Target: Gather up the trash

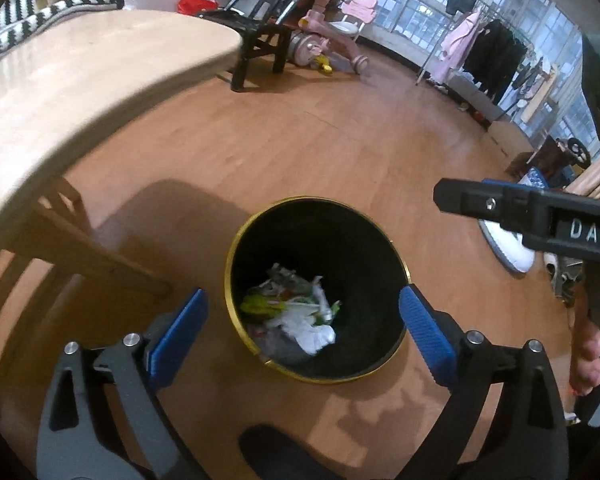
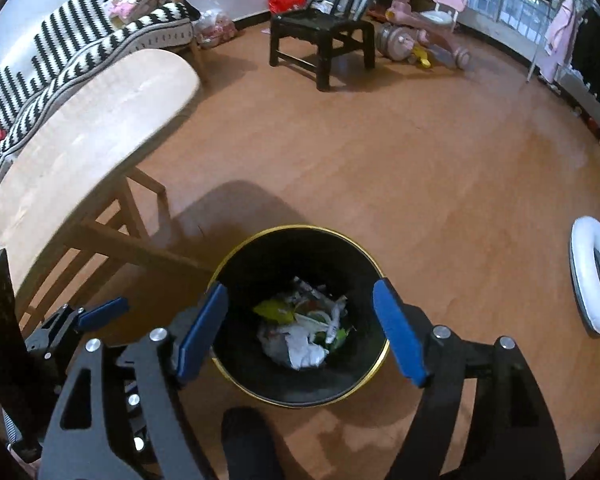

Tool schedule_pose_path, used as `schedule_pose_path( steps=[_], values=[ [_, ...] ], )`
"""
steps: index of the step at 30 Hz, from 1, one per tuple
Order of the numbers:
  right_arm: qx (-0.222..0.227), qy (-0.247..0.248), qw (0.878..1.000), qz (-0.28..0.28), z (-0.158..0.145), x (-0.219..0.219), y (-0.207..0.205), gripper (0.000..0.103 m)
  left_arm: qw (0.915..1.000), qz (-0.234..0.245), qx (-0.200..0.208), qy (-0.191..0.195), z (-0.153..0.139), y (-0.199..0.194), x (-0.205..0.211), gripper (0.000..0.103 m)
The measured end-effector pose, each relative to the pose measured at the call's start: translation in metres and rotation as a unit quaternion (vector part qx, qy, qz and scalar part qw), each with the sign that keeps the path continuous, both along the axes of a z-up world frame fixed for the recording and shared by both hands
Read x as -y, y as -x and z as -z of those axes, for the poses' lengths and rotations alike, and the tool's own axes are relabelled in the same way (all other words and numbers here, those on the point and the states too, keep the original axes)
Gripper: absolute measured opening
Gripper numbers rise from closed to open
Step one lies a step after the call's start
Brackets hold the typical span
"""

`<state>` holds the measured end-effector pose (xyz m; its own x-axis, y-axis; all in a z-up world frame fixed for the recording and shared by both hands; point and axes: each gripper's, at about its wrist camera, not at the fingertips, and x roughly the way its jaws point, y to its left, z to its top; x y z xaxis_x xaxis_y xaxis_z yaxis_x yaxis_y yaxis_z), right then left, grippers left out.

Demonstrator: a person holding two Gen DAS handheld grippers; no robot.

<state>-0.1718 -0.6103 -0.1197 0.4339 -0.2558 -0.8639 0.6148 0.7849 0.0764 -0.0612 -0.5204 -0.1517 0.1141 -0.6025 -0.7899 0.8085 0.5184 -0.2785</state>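
Wooden floor (image 2: 380,168) lies bare beyond both grippers. Left gripper (image 1: 304,330) and right gripper (image 2: 300,328) gape wide, empty, directly above the bin (image 2: 236,376) holding trash (image 2: 304,328). Table edge (image 1: 112,108) crowds the left side.

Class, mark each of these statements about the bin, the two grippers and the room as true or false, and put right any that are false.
1. The bin is empty. False: crumpled trash lies at its bottom.
2. The left gripper holds nothing between its blue fingers. True.
3. The right gripper is clamped on a white wrapper. False: its fingers stand apart over the bin with nothing between them.
4. The bin has a gold rim. True.
5. The bin stands on the wooden table. False: it stands on the floor beside the table.
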Motion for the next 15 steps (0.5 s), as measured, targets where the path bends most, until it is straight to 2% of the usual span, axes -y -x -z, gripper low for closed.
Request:
schedule_pose_path(
  steps=[6, 9, 11, 15],
  values=[
    [0.049, 0.007, 0.999, -0.017, -0.031, -0.026, -0.028, 0.079, 0.9974, -0.026, 0.066, -0.012, -0.038, -0.014, -0.048, 0.095],
    [0.087, 0.02, 0.995, -0.035, -0.059, -0.053, -0.056, 0.08, 0.9939, -0.073, 0.084, 0.003, -0.07, -0.034, -0.093, 0.095],
    [0.109, 0.045, 0.991, -0.058, -0.078, -0.08, -0.075, 0.084, 0.991, -0.104, 0.084, 0.013, -0.088, -0.049, -0.124, 0.095],
    [0.137, 0.079, 0.981, -0.114, -0.103, -0.143, -0.113, 0.087, 0.9793, -0.169, 0.106, 0.032, -0.123, -0.071, -0.194, 0.095]
  ],
)
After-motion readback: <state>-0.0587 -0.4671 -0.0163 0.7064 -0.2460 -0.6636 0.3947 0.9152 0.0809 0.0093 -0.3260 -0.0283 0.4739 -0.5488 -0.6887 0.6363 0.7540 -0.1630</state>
